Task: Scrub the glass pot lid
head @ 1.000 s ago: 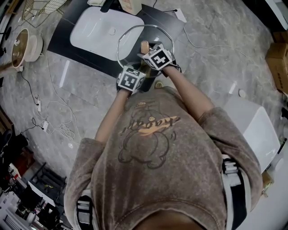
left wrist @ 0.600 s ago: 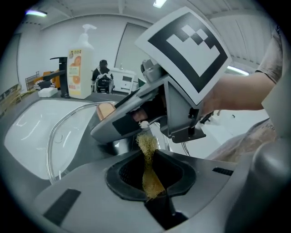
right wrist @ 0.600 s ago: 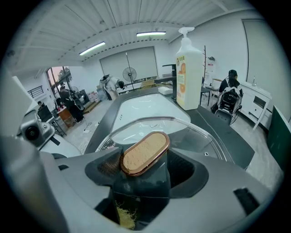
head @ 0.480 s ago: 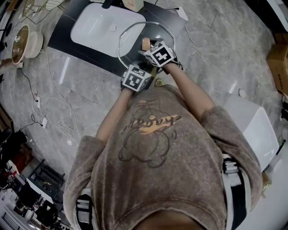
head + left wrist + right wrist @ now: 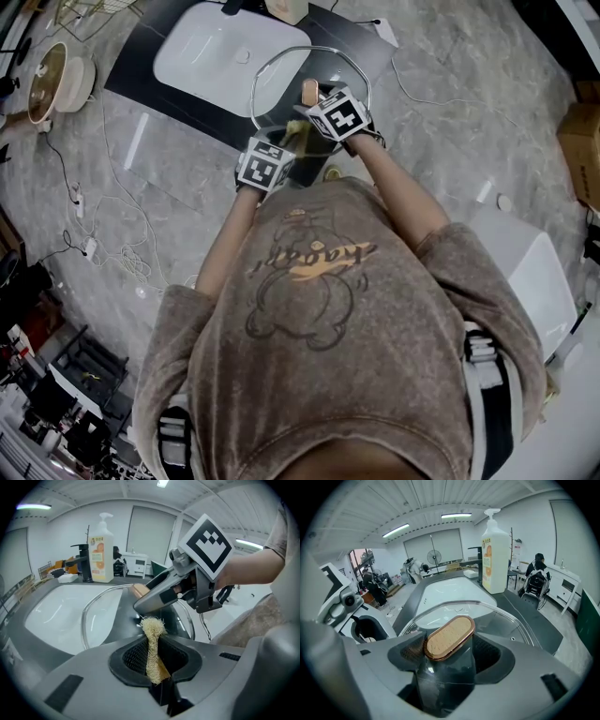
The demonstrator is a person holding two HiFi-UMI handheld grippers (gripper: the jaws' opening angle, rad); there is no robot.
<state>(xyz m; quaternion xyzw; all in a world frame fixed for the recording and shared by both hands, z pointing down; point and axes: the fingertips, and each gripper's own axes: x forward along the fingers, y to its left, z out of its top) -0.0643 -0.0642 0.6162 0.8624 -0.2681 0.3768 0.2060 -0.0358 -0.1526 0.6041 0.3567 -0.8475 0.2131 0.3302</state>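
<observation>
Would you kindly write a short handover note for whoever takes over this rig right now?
Left gripper: shut on the scrubber, whose tip is near the lid; contact unclear.
Right gripper: shut on the knob; in the head view the lid overlaps the edge of the sink.
Done: both things gripped; how much is scrubbed cannot be told.
To do: scrub the lid, then set it down.
</observation>
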